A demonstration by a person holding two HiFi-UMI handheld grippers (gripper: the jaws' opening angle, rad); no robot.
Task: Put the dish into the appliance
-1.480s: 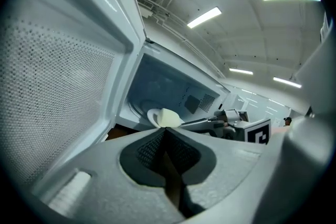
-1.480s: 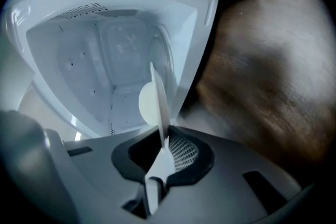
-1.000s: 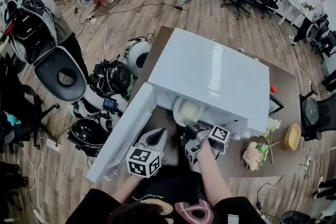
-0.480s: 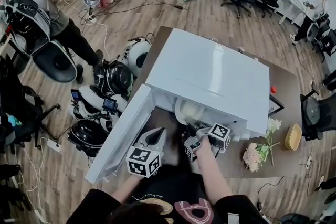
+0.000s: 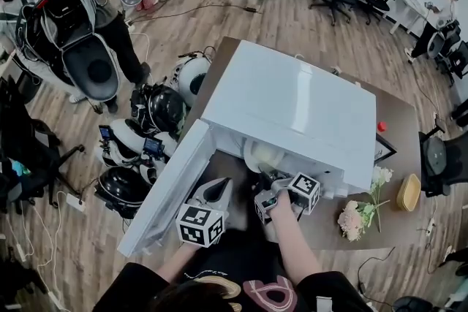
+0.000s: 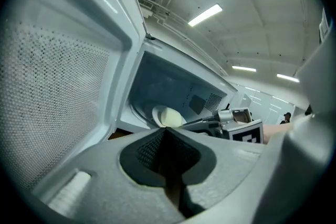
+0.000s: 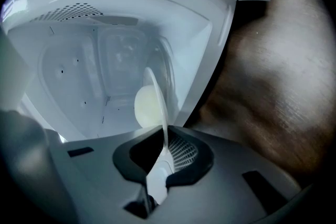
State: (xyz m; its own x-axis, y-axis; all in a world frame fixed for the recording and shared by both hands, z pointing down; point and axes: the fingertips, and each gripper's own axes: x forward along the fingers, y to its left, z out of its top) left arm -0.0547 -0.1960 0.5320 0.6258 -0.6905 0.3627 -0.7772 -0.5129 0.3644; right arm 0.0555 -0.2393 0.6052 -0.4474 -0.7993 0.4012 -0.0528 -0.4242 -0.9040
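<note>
The white microwave [image 5: 292, 102] sits on a brown table [image 5: 398, 120] with its door [image 5: 172, 186] swung wide to the left. The right gripper [image 5: 267, 175] reaches into the opening, and its jaws are nearly together, pinched on the rim of a pale dish [image 5: 262, 155]. In the right gripper view, the dish [image 7: 152, 105] stands edge-on between the pads [image 7: 181, 152], with most of it inside the white cavity. I cannot tell whether it touches the floor of the oven. The left gripper [image 5: 212, 193] hangs just beside the open door, in front of the opening. Its jaws are closed on each other with nothing between them. From its view, the dish [image 6: 167, 117] shows deep in the cavity. Off to the right, some flowers [image 5: 358, 214] lie on the table.
</note>
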